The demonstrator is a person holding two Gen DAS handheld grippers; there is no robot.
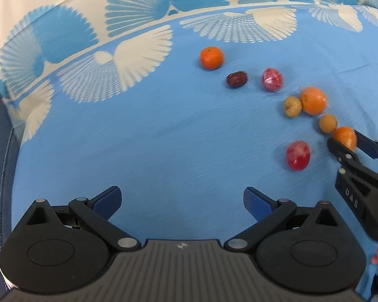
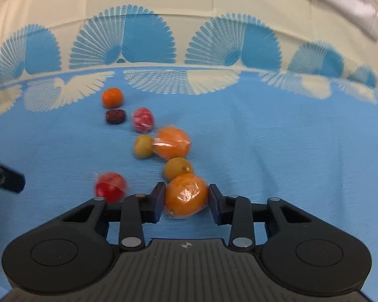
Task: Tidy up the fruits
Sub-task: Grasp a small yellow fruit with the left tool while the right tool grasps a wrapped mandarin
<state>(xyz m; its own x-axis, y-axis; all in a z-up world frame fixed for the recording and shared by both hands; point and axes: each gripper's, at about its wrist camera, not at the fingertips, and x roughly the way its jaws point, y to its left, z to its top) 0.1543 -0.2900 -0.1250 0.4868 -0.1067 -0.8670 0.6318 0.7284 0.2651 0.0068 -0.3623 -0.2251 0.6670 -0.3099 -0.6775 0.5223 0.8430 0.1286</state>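
three oranges [image 2: 186,195], two red fruits [image 2: 143,120], two yellowish fruits [image 2: 178,168], one dark fruit [image 2: 116,116], two grippers [image 2: 186,198].

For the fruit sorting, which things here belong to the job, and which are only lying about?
Belong to the job:
- wrapped orange, gripped by the right gripper
- large orange
- small orange
- two red fruits
- two yellow-brown fruits
- dark fruit
- left gripper, open

Only lying about:
- blue patterned cloth
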